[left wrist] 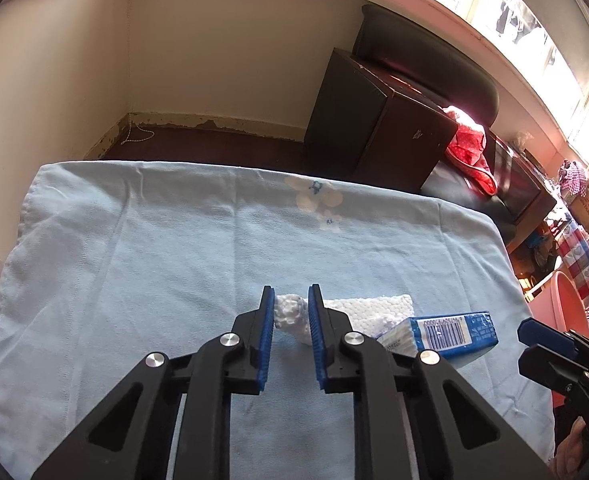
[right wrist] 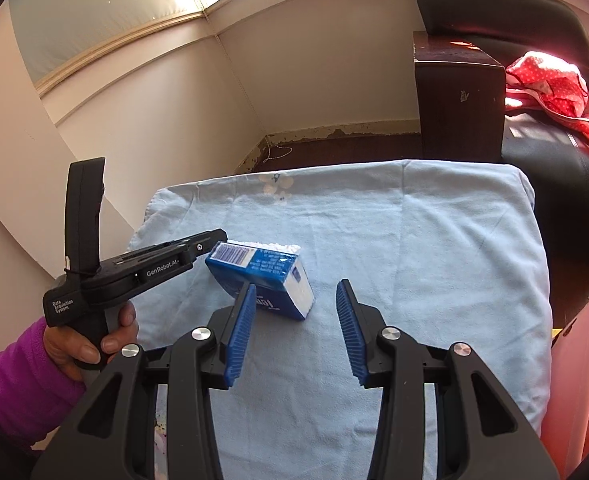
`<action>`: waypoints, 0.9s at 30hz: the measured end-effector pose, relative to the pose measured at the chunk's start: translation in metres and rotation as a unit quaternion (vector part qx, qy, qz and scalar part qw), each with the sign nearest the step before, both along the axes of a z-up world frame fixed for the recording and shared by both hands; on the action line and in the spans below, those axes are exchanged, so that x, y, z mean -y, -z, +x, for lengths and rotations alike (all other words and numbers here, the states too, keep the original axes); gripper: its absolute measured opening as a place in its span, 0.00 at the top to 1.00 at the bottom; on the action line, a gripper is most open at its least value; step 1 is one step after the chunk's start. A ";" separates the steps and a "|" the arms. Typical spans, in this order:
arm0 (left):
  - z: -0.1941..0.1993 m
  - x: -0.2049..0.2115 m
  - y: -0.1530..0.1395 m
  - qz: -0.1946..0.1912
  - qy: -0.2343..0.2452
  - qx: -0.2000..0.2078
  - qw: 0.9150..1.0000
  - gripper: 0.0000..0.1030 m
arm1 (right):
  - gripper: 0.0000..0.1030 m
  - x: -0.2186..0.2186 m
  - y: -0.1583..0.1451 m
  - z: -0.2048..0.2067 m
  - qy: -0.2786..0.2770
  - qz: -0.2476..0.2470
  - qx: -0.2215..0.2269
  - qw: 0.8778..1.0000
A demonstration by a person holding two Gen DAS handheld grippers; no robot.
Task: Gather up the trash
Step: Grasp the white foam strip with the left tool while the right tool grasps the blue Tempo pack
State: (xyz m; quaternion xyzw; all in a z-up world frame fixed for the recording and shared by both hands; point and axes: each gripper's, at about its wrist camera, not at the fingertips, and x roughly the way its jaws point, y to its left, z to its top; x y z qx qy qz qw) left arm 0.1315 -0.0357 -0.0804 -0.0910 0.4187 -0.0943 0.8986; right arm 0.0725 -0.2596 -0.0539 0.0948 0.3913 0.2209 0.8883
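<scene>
The left gripper [left wrist: 291, 334] has its blue ribbed fingers [left wrist: 265, 336] drawn in around a crumpled white foam scrap [left wrist: 292, 316], which sits between the tips and appears pinched, though whether both pads bear firmly on it I cannot tell from here. To do this pick well, I judge the squeeze should be light and square, since brittle foam may crumble or shed crumbs, and the lift should go straight up so the flat white foam slab [left wrist: 368, 310] just right of the fingers is not dragged along. The right gripper [right wrist: 294, 316] hangs with its fingers [right wrist: 241, 326] spread wide and holding nothing; the blue tissue pack [right wrist: 266, 276] lies just ahead of its left fingertip, tilted, one end propped on the foam slab. That pack looks like the next piece, and the wide gap should take it across its narrow side if the fingers are shifted left to centre on it. Beyond both sets of fingertips the pale blue cloth [left wrist: 154, 248] runs bare to its far edge, giving free room forward and to the left. The cloth's right edge is near, with a pink bin [left wrist: 570, 304] just past it, seemingly the drop point. Farther off stand a dark leather sofa [left wrist: 378, 120] and the wall, well apart from the work.
</scene>
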 end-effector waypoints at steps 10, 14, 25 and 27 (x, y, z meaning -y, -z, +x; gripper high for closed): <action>-0.025 -0.015 -0.009 0.007 -0.011 0.014 1.000 0.86 | 0.59 -0.015 0.008 0.043 -0.039 0.047 -0.049 0.997; -0.031 -0.027 -0.005 0.001 -0.017 0.005 1.000 0.86 | 0.59 -0.031 0.014 0.027 -0.072 0.029 -0.058 0.995; -0.037 -0.032 0.001 -0.013 -0.025 -0.009 1.000 0.86 | 0.59 -0.049 0.016 -0.015 -0.102 -0.020 -0.062 0.993; -0.039 -0.032 0.001 -0.012 -0.022 -0.009 1.000 0.86 | 0.59 -0.051 0.018 -0.018 -0.113 -0.022 -0.071 0.991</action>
